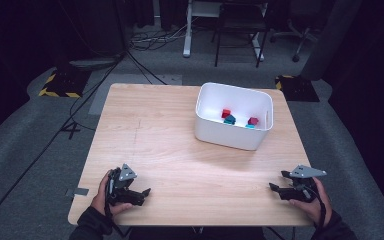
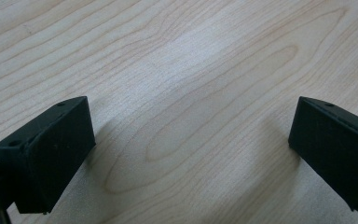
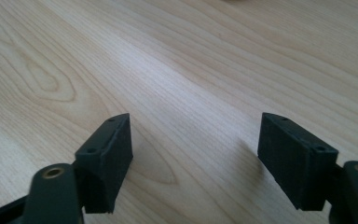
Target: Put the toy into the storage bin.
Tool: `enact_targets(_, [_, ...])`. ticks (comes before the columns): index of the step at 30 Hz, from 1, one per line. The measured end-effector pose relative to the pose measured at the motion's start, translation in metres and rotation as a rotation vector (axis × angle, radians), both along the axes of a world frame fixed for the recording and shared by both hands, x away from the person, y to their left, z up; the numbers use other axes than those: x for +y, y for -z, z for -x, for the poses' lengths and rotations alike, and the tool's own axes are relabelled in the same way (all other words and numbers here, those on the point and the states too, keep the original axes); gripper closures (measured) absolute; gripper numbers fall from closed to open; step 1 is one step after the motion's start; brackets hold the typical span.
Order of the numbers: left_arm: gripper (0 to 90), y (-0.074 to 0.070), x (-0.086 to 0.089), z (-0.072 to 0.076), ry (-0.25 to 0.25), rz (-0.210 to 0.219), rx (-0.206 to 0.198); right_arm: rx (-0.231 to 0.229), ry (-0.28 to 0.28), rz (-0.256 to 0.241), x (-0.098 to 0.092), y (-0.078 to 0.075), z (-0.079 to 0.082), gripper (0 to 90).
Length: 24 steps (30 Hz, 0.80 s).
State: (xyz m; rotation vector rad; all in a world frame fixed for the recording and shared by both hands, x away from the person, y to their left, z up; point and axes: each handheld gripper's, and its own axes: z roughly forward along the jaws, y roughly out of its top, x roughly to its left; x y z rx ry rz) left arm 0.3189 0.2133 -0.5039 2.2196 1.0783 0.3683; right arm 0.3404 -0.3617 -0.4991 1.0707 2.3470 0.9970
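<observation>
A white bin stands on the wooden table at the back right, holding red blocks and teal blocks. My left gripper rests near the front left corner, open, its jaws pointing right with nothing between them. In the left gripper view, the left gripper has bare wood between its wide-apart jaws. My right gripper sits near the front right edge, open and empty, jaws pointing left. The right gripper view shows the same gripper low over bare table.
Beyond the table lie grey carpet, black cables, a black and yellow floor base at the left, a similar one at the right, and chair and desk legs at the back.
</observation>
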Motion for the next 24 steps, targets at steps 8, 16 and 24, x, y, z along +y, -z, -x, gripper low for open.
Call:
enact_targets(8, [0.4,-0.0002,0.0002,-0.0003,0.000,-0.004,-0.004,0.002,0.034,-0.048,-0.0115,0.0036,0.0062,26.9])
enact_targets(16, [0.6,0.0007,-0.0007,0.0008,-0.009,0.005,-0.005,-0.007,0.032,-0.034,-0.0118,0.0037,0.0063,26.0])
enact_targets(24, [0.7,0.0006,-0.0002,0.0031,-0.018,0.004,-0.008,-0.001,0.039,-0.040,-0.0114,0.0037,0.0057,25.9])
